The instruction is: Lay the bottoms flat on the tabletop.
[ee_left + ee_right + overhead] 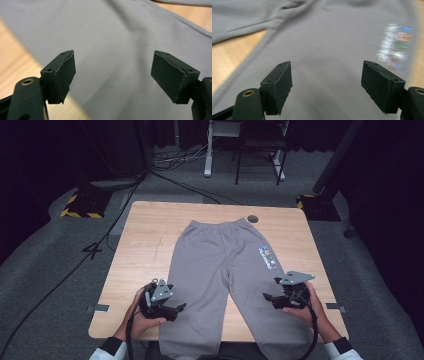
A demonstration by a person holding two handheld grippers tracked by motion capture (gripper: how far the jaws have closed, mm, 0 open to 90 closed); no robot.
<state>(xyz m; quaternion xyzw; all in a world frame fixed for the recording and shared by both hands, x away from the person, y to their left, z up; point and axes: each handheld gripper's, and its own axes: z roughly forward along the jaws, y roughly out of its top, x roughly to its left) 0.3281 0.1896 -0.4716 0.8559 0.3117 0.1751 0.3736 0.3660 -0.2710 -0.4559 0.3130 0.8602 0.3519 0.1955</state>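
High view: one trousers [220, 270], two open grippers.

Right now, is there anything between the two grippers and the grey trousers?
Nothing visible. The left gripper and right gripper are open, at the outer edges of the grey trousers, with bare cloth ahead of their jaws.

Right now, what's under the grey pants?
The grey pants lie flat on the wooden table, which shows around them. Whatever else lies beneath is covered. Both leg ends hang past the near edge, with both open grippers over them.
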